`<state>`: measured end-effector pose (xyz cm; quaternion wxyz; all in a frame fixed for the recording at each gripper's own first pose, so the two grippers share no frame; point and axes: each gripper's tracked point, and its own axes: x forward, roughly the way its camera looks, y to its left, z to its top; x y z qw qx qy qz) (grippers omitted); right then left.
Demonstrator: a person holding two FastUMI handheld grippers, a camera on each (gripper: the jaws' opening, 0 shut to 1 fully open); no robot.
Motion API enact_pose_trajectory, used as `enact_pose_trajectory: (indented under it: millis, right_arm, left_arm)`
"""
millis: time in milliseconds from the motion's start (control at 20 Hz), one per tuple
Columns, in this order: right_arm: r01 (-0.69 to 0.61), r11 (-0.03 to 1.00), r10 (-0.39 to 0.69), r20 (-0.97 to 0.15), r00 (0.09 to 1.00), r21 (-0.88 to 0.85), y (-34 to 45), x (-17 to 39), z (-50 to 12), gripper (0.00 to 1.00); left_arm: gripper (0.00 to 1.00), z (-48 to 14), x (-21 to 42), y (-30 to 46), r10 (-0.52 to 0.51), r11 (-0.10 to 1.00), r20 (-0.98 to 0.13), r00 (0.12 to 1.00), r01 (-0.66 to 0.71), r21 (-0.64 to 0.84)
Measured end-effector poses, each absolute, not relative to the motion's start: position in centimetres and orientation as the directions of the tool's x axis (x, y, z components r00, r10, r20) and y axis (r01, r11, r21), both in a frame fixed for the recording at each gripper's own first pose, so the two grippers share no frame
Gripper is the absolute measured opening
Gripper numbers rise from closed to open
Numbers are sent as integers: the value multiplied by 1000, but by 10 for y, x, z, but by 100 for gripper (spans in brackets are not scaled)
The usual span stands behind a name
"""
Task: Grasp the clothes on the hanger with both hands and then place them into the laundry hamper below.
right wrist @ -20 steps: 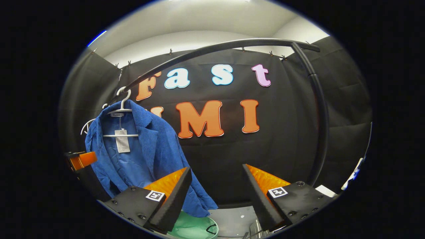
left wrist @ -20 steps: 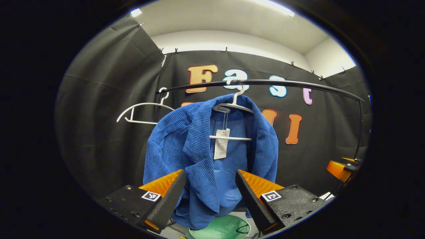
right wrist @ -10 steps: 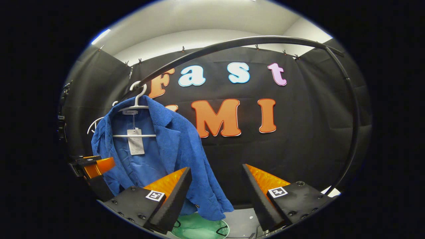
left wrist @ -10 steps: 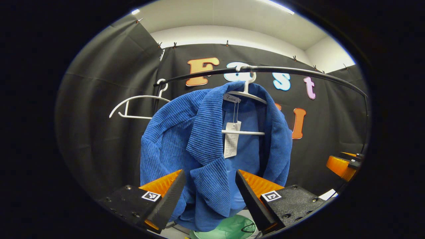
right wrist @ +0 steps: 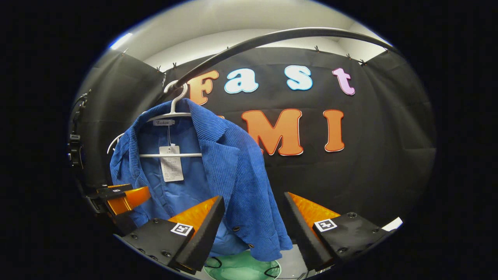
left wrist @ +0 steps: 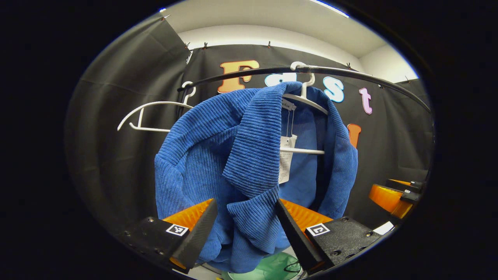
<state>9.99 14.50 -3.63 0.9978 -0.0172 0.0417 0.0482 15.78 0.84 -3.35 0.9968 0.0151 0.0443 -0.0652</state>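
A: So, what's hidden or cut off?

B: Hamper (left wrist: 272, 268) mostly covered. Just a green sliver at 6 o'clock under the jacket (left wrist: 241, 163) hem in left gripper view; same in right gripper view (right wrist: 241, 268), cut by the edge. Tag (left wrist: 286, 159) print too small to read. Far hanger shoulder buried in cloth.

A: Jacket itself?

B: Blue corduroy, ribbed, smooth lighter lining, open front. Hangs on a white hanger (left wrist: 307, 101) on the black rail (left wrist: 241, 74). Buttons along the front edge at 6 in right gripper view. A 2nd white hanger (left wrist: 155, 112) hangs bare at 10 o'clock.

A: Grippers?

B: Left gripper (left wrist: 244, 217): jaws wide apart, lapel drapes between the fingers, no squeeze on it. Can't tell if a finger touches cloth. Right gripper (right wrist: 253, 217): jaws wide too, front panel hangs between them, nothing gripped. In left gripper view, right one at 4 o'clock; in right gripper view, left one at 8.

A: Vs 0.5 s ago?

B: Both closer in. Jacket bigger in both views, lapel deeper between the left fingers; the right pair now brackets the front edge. Jaw gaps unchanged.
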Motion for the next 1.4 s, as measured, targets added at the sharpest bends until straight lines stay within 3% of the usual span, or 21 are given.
enact_pose_trajectory:
  millis: [100,150,350,500,600,650,700,800,850,900,1000,1150,1250,1400]
  right_arm:
    - [-111,993,107,-95,990,-30,154,110,-41,89]
    - [-115,993,112,-98,989,-28,158,114,-43,89]
    - [-125,992,125,-113,986,9,172,133,-50,89]
    - [-136,990,138,-122,983,25,181,145,-55,94]
    - [-151,988,152,-120,981,20,189,154,-57,98]
    - [-161,987,162,-114,980,16,193,158,-56,89]
    - [-169,986,169,-107,980,13,196,162,-55,96]
    - [-175,985,175,-101,979,8,201,172,-53,97]
    - [-182,983,182,-104,978,12,202,175,-54,78]
    - [-186,982,186,-102,977,17,204,178,-54,83]
    - [-203,979,205,-110,973,25,207,184,-60,68]
    - [-220,974,224,-112,968,48,205,186,-56,45]
    - [-242,967,249,-115,962,75,203,186,-54,19]
    - [-300,943,317,-118,941,143,204,183,-50,19]
  left_arm:
    - [98,-35,162,5,-138,989,-90,986,142,35]
    - [91,-36,164,4,-141,989,-91,986,145,40]
    - [87,-43,175,14,-98,992,-105,990,106,72]
    - [77,-46,181,18,-96,993,-110,989,103,61]
    - [64,-45,185,19,-100,993,-108,989,107,56]
    - [55,-45,186,20,-106,992,-107,989,112,52]
    - [45,-44,187,19,-117,991,-108,987,122,45]
    - [24,-40,185,20,-133,990,-109,985,138,38]
    - [14,-39,184,19,-144,988,-117,983,149,34]
    - [14,-39,182,16,-158,986,-121,980,163,29]
    - [5,-36,175,16,-176,983,-128,976,182,32]
    - [1,-33,167,14,-195,980,-142,970,199,18]
    - [0,-29,161,11,-211,977,-152,966,211,-15]
    - [0,-17,151,10,-221,975,-149,964,216,-46]
